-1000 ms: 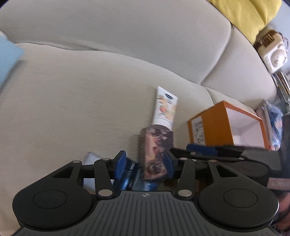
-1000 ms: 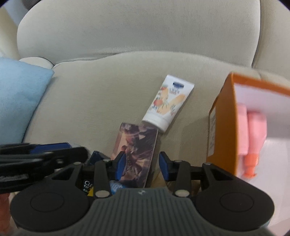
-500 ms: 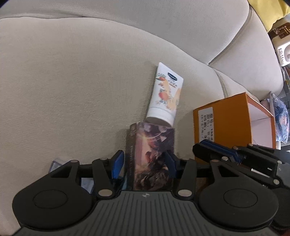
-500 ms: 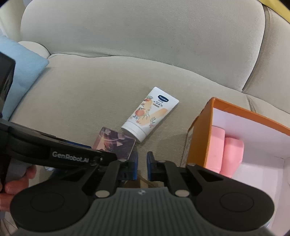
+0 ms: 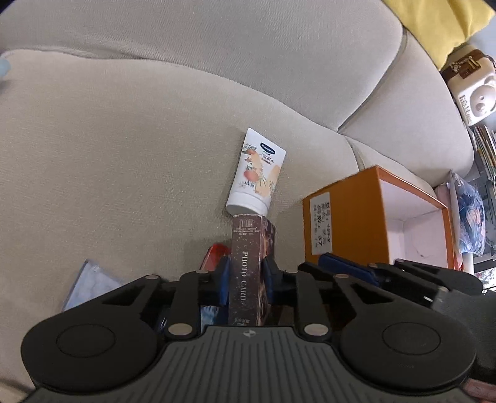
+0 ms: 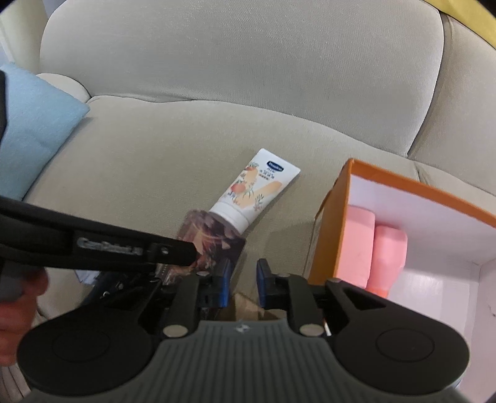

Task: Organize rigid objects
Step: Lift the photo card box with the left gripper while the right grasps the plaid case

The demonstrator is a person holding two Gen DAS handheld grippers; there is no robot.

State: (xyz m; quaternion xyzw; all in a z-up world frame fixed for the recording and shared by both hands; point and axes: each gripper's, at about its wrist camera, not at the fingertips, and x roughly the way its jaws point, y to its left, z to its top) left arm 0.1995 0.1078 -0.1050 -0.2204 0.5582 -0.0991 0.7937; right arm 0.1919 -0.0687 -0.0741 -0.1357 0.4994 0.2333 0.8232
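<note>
A dark brown photo card box (image 5: 248,248) stands on edge on the beige sofa seat, its spine toward the left wrist camera. My left gripper (image 5: 246,279) is closing, and its blue pads press on both sides of the box. A white lotion tube (image 5: 257,176) lies just beyond the box. To the right an open orange box (image 5: 341,217) holds two pink items (image 6: 375,251). My right gripper (image 6: 243,285) hovers beside the orange box (image 6: 328,241). Its jaws are opening a little, with nothing gripped between them. The left gripper's black finger (image 6: 124,245) crosses over the photo card box (image 6: 214,238).
A clear plastic case (image 5: 90,285) and a red object (image 5: 215,255) lie on the seat left of the held box. A light blue cushion (image 6: 31,124) sits at the far left, a yellow cushion (image 5: 434,24) at the upper right. A hand (image 6: 15,310) holds the left gripper.
The left jaws have closed onto the photo card box, which now shows its narrow spine. The right jaws, shut half a second ago, have parted slightly.
</note>
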